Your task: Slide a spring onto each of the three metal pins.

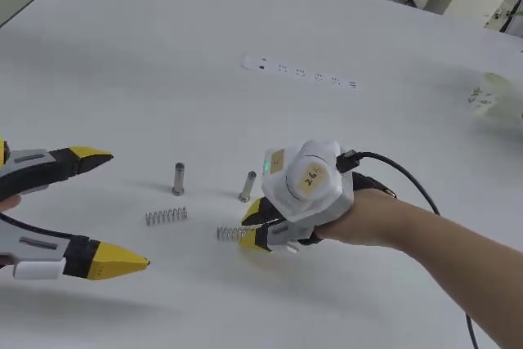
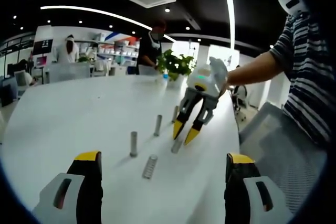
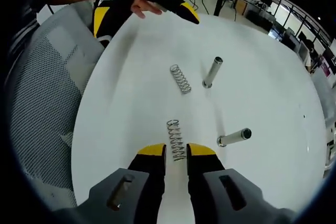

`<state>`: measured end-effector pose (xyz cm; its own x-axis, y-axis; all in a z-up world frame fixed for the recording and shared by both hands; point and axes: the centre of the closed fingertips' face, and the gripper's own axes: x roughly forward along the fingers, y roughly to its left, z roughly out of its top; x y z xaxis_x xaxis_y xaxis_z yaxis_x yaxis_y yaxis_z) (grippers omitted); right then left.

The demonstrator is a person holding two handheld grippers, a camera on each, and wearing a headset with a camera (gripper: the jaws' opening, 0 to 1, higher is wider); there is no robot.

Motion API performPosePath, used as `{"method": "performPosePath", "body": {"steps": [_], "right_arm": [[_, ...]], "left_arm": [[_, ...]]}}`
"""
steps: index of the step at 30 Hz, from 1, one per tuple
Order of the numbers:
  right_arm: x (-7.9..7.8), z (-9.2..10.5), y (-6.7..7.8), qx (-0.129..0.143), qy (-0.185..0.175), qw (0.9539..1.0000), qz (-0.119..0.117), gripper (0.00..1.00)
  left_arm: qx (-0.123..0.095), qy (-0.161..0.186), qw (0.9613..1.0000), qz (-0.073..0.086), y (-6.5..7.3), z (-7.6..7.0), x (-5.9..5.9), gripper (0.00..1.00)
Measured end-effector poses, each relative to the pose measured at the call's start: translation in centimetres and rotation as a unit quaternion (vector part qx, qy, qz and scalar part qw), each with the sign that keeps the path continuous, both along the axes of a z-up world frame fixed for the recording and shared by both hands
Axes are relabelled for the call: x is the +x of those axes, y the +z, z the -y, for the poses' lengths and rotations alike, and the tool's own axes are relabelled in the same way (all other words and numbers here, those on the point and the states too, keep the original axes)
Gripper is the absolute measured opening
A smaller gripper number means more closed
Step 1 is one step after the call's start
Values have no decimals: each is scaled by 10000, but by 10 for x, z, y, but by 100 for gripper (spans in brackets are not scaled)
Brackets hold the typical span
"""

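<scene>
Pick-up step. Right gripper (image 3: 176, 153) jaws drawn in, seemingly pinching the end of a spring (image 3: 175, 137) lying flat on the table (image 1: 163, 55) beside a pin (image 1: 248, 187). Left gripper (image 1: 124, 209) gapes wide, holding nothing. Next, likely: lift the spring, line it up over the pin, thread it down.

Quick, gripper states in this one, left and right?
Left gripper: open wide, holding nothing.
Right gripper: jaws nearly closed around the end of a spring; actual grip cannot be told.
</scene>
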<state>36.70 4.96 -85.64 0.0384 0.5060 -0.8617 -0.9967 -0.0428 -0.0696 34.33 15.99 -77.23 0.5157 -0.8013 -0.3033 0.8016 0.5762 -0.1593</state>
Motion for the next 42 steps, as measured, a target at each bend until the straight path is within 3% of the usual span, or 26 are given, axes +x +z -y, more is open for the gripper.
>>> {"method": "performPosePath", "body": {"steps": [6, 11, 30, 32, 34, 36, 42], "right_arm": [[-1, 2, -9, -101, 74, 9999, 25, 9], [0, 3, -7, -13, -36, 10000, -40, 8], [-5, 9, 44, 310, 21, 9993, 190, 8], [-6, 9, 47, 314, 42, 9993, 204, 8], [-8, 9, 50, 317, 73, 9993, 208, 8], [-10, 9, 51, 323, 82, 9993, 196, 8], [-19, 10, 54, 327, 132, 9992, 181, 8]], "left_arm": [[17, -6, 10000, -14, -1, -1, -1, 95], [19, -17, 10000, -19, -1, -1, -2, 94], [25, -176, 9998, -75, -3, 9, -8, 90], [25, -200, 9998, -82, -4, 10, -9, 88], [-15, -332, 9993, -179, -5, 14, -14, 80], [-5, -431, 9989, -173, -5, 18, -17, 73], [-41, -766, 9968, -236, -6, 35, -23, 62]]}}
